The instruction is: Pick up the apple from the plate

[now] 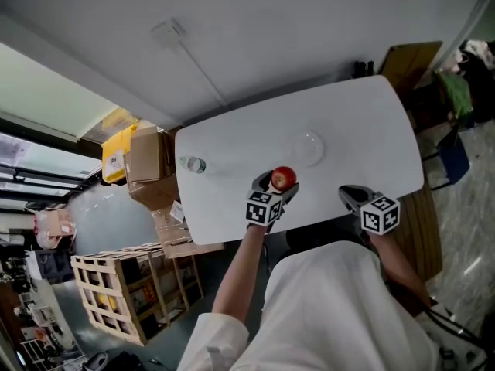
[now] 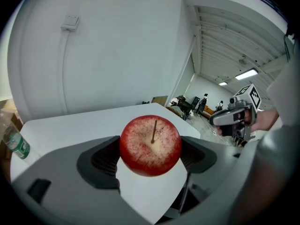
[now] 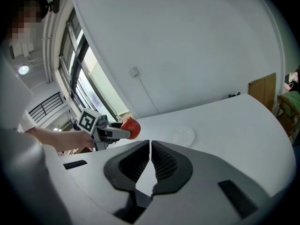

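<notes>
A red apple (image 1: 283, 178) is clamped between the jaws of my left gripper (image 1: 276, 185), held in the air above the near edge of the white table (image 1: 363, 114). In the left gripper view the apple (image 2: 150, 145) fills the gap between both pads, stem facing the camera. The clear plate (image 1: 307, 147) lies bare on the table beyond it, and shows as a pale disc in the right gripper view as the plate (image 3: 183, 136). My right gripper (image 1: 349, 194) hovers at the table's near right edge, its jaws (image 3: 150, 159) shut with nothing between them.
A plastic water bottle (image 1: 192, 164) lies at the table's left end. Cardboard boxes (image 1: 147, 161) and a wooden crate (image 1: 128, 292) stand on the floor left of the table. A wall runs behind the table's far edge; chairs stand at the right.
</notes>
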`<state>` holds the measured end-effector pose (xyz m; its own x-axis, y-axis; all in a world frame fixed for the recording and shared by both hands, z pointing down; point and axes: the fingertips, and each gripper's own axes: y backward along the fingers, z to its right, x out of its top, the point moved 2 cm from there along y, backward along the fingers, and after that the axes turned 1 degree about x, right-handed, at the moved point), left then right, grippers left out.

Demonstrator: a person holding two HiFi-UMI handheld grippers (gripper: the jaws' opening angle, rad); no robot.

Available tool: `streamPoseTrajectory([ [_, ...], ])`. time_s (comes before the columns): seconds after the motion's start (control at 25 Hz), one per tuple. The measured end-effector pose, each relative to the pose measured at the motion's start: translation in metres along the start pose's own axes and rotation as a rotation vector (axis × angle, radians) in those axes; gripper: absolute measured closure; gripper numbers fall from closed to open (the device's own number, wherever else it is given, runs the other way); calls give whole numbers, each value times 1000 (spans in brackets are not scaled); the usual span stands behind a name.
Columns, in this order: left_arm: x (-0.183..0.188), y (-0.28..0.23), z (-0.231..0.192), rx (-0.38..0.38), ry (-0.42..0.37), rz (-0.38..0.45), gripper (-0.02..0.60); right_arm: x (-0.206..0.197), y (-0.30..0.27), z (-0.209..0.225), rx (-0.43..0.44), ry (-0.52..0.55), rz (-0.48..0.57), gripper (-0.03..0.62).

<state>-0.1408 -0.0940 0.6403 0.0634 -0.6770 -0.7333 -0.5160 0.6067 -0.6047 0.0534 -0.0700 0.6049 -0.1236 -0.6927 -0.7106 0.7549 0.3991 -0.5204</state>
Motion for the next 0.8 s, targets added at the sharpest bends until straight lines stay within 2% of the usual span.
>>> streamPoseTrajectory([
  [0.36,-22,50,3,-13,-13,15,190,-31,15,-46,-44,12,51,556],
  [0.8,-39,84,17,-30,-20,28,190,-61,51,-59,-120,-16,100,557],
])
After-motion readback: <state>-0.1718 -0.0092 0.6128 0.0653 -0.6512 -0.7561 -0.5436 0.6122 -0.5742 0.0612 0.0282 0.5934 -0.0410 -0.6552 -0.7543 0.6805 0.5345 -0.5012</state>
